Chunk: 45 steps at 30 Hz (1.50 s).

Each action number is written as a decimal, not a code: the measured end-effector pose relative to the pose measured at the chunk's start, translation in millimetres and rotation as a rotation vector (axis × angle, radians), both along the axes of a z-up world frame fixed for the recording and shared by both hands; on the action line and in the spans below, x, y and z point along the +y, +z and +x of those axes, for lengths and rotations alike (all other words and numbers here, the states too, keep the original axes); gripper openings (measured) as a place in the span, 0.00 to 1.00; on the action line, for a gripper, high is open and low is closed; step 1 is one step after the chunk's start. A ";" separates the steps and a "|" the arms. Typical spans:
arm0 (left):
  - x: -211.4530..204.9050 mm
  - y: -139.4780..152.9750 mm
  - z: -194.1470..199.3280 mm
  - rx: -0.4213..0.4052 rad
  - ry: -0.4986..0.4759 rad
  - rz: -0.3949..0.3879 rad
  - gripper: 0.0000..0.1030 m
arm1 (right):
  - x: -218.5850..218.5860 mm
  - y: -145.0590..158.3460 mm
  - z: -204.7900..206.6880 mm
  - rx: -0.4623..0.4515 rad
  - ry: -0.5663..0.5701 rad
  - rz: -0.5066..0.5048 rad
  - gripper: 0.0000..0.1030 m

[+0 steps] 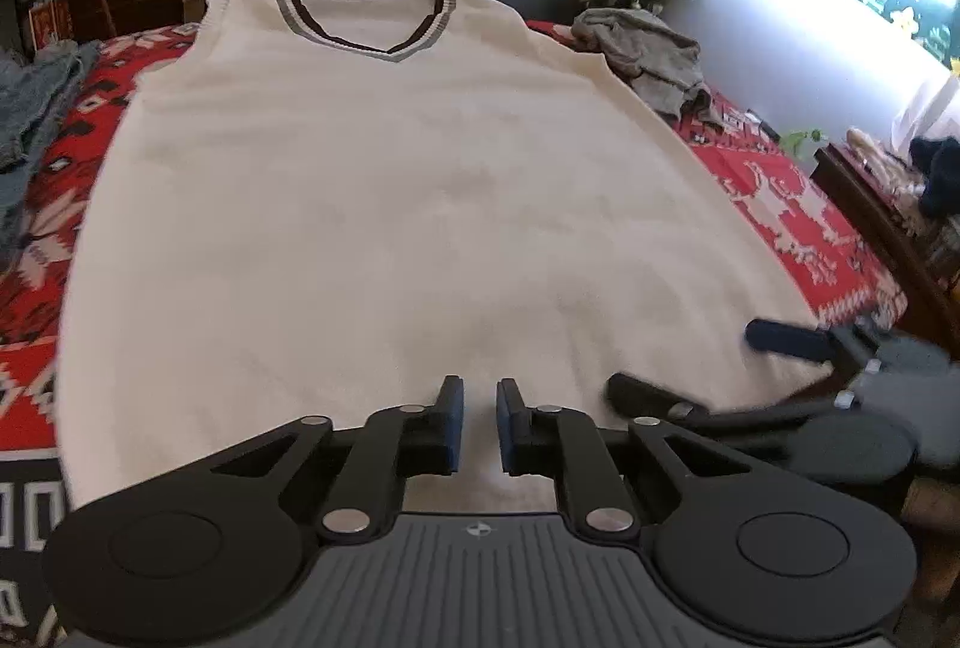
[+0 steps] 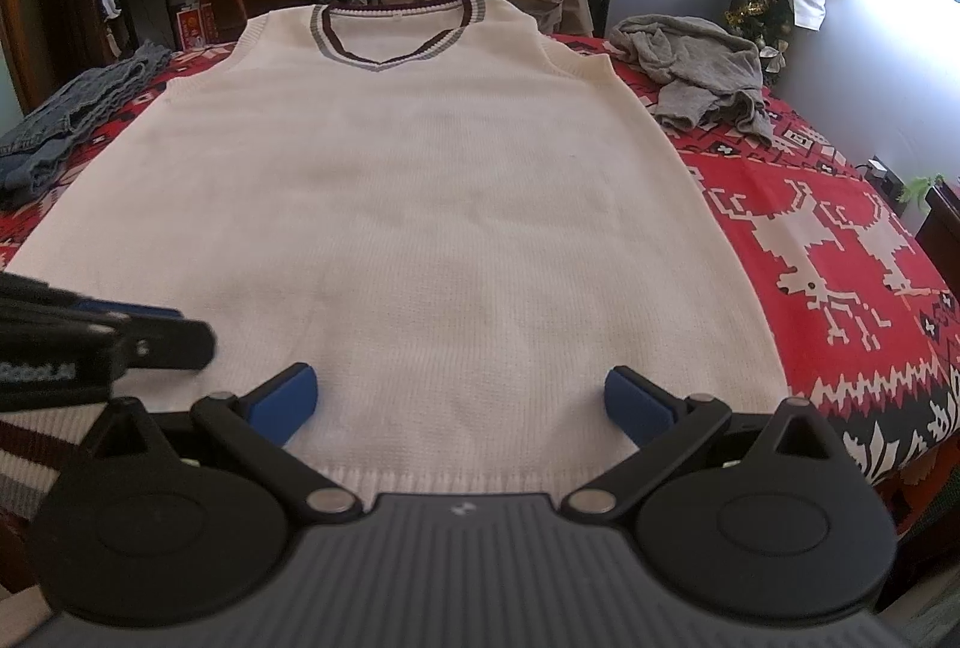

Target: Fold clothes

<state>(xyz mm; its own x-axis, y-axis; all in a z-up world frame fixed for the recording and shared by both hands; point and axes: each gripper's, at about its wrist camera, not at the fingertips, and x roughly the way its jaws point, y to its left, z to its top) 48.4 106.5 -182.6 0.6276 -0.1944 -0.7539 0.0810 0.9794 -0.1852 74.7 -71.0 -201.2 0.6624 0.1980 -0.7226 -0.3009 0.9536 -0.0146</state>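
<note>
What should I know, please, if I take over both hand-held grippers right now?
Left hand-held gripper: nearly closed, a narrow gap, nothing visibly pinched, above the vest's near hem.
Right hand-held gripper: wide open, empty, over the same hem.
White vest: spread flat on the red tablecloth, collar far.
Grey garment and jeans lie aside, unfolded.
Done: vest laid out. Left: every fold.

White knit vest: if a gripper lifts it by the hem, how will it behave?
The white vest lies flat and limp, so it will probably drape and sag. Its ribbed knit looks grippy, not slippery. It likely drags on the red tablecloth.
</note>
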 end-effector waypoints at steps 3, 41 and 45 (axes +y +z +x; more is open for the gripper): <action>1.7 0.1 -12.7 0.002 -0.008 0.025 0.12 | -7.4 3.4 -0.3 0.037 0.062 -0.011 0.99; 71.1 3.3 199.3 0.010 0.074 0.044 0.06 | 22.6 19.3 257.3 0.058 0.131 0.003 0.16; 88.0 7.2 242.5 0.023 0.093 0.034 0.08 | 41.0 13.3 307.5 0.062 0.132 -0.002 0.16</action>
<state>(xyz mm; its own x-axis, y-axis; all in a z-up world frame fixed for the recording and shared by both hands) 290.9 194.6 -175.4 0.6239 -0.1100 -0.7737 -0.0146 0.9882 -0.1523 382.2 -30.0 -187.9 0.5848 0.2791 -0.7617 -0.4245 0.9054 0.0059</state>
